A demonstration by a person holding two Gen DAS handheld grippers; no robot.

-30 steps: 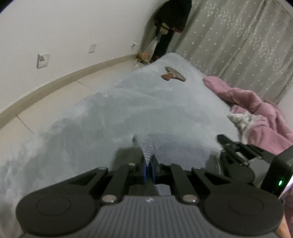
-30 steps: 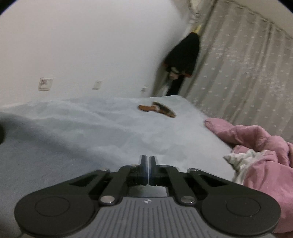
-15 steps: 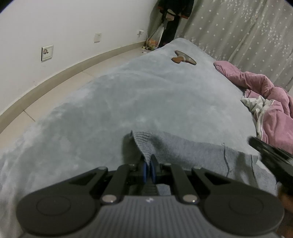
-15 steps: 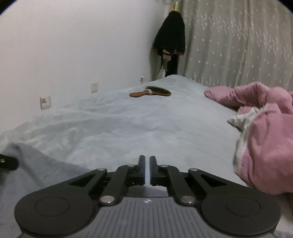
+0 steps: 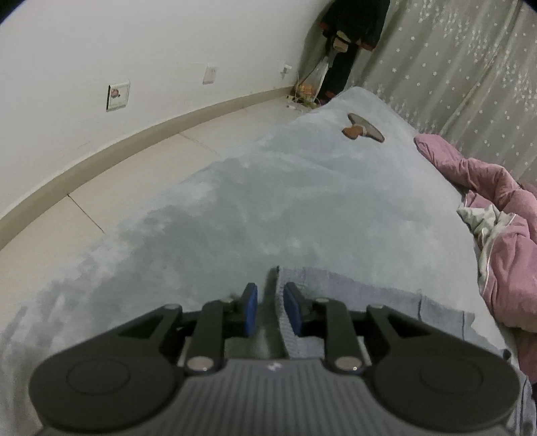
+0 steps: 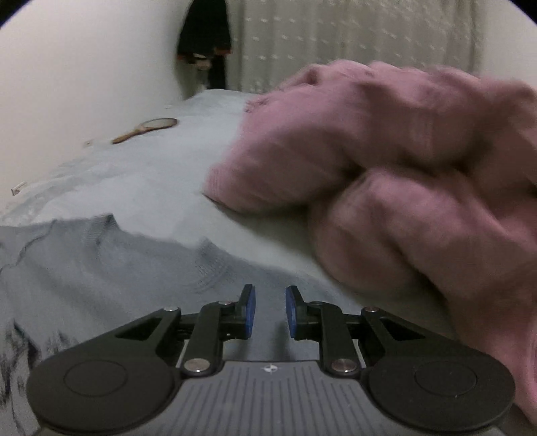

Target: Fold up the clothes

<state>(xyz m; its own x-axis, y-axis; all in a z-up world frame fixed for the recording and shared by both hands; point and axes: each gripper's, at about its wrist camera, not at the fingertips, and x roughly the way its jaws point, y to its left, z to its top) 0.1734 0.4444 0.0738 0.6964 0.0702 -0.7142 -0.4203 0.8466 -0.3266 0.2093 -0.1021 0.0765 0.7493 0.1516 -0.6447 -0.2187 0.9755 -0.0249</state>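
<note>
A grey knit garment [image 5: 352, 295] lies spread flat on the pale blue bed cover [image 5: 268, 201]. My left gripper [image 5: 270, 310] hovers at the garment's left edge with its jaws opening. A fold of that edge still stands between the blue pads and leans on the right one, no longer pinched. In the right wrist view the same garment [image 6: 100, 268] stretches off to the left. My right gripper [image 6: 270, 313] is over its right part, jaws opening, with only flat cloth below the gap.
A crumpled pink quilt [image 6: 386, 167] is heaped close on the right of the bed, also the pink quilt [image 5: 496, 228]. A wooden-handled brush [image 5: 362, 129] lies at the far end. Tiled floor [image 5: 117, 174] runs along the bed's left side. A dark coat [image 5: 352, 20] hangs by the curtain.
The left jaws have parted from the garment's edge they pinched. The right gripper has swung far right towards the pink quilt, rolled, and its jaws have parted too.
</note>
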